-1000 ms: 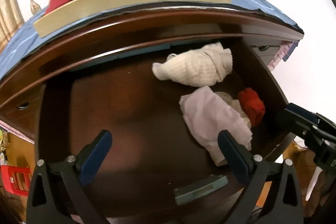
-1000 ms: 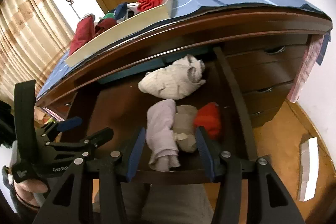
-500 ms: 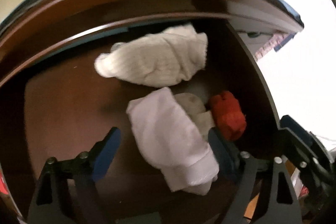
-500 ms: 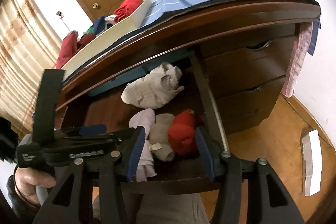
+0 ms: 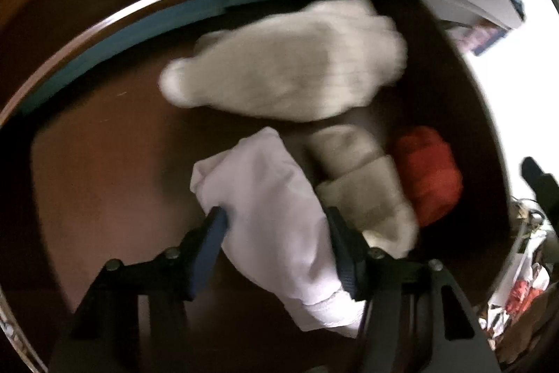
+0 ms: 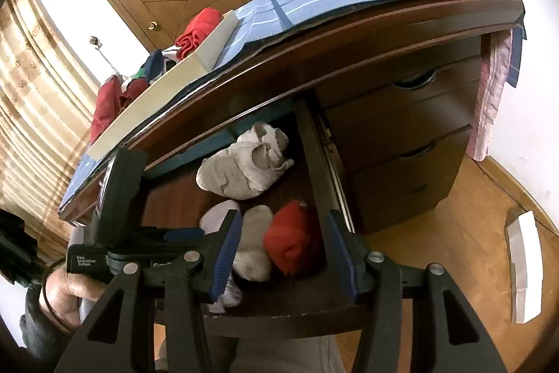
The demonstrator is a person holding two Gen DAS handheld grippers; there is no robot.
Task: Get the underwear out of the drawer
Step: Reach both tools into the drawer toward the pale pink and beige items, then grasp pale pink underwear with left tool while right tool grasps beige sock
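While left gripper point(image 5: 276, 254) jaws straddle the pale underwear point(image 5: 276, 219), spread | soft, light, bunches | pinch mid-fold | right gripper point(image 6: 283, 254) jaws spread.

Left wrist view is dim and motion-blurred; right wrist view bright, sharp, with fisheye-bent edges.

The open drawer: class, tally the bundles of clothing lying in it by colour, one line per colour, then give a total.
Cream: 1, the large cream bundle at the back.
Pale lilac: 1, the lilac bundle between the fingers of the left hand-held gripper.
Beige: 1, the beige roll in the middle.
Red: 1, the red bundle by the drawer's right wall.
Total: 4
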